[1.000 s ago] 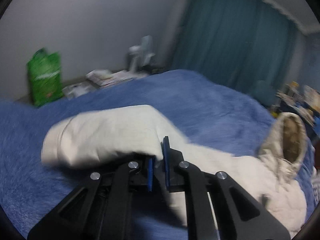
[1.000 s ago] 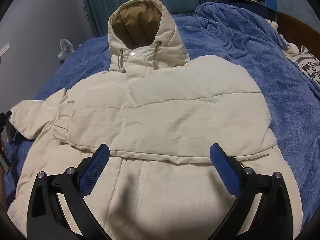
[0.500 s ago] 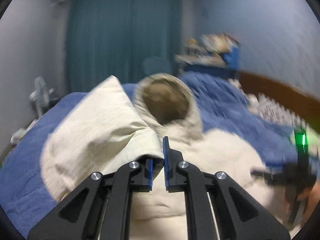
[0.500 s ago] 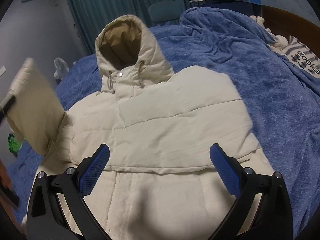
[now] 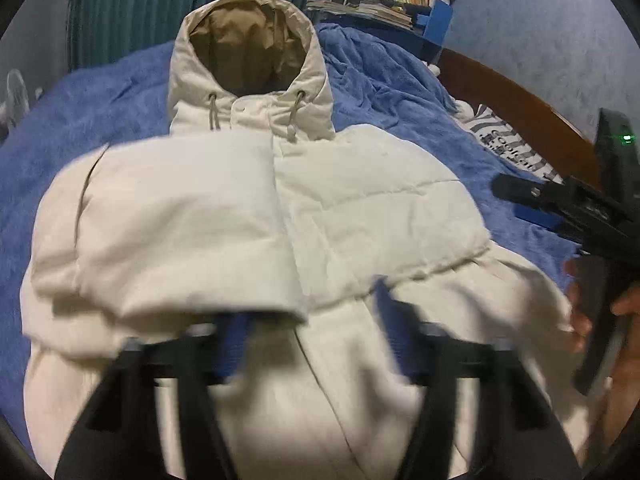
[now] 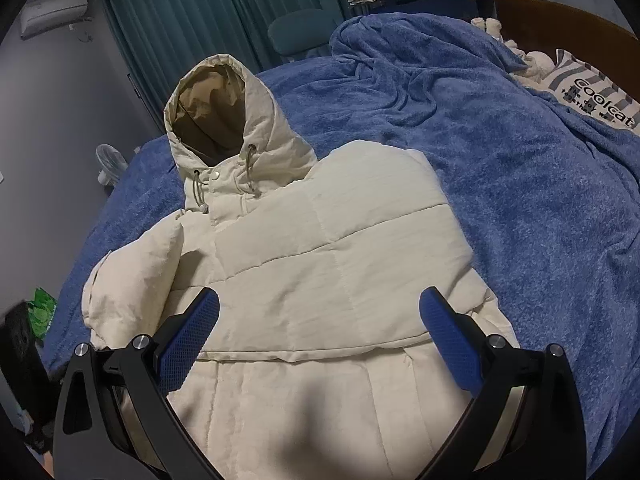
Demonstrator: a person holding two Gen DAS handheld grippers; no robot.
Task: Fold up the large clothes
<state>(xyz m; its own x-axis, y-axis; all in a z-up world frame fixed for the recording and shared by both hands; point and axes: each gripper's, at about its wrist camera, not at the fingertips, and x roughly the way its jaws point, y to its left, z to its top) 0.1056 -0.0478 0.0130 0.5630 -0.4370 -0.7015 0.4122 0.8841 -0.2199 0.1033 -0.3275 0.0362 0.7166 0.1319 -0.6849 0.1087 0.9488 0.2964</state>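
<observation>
A cream hooded puffer jacket (image 6: 340,280) lies face up on the bed, hood (image 5: 248,52) at the far end. Both sleeves are folded across its chest; the left sleeve (image 5: 180,220) lies on top, its cuff edge just ahead of my left gripper (image 5: 314,332). That gripper's jaws are opening, blurred, and the pads press on nothing, with only the jacket front behind the gap. My right gripper (image 6: 320,336) hovers open over the jacket's lower front, below the folded right sleeve (image 6: 360,248), with nothing between its fingers.
A rumpled blue blanket (image 6: 520,160) covers the bed. A striped pillow (image 6: 592,88) and wooden headboard (image 5: 520,100) are at the right. A hand (image 5: 588,320) holds the other gripper at the right edge. Teal curtains (image 6: 200,20), a chair (image 6: 304,32), a fan (image 6: 108,164) and a green bag (image 6: 42,312) stand beyond.
The left gripper, shut on the sleeve, swung it from the jacket's left side over onto the chest, then its jaws came apart and the sleeve lay down. The right gripper stayed open and shifted slightly.
</observation>
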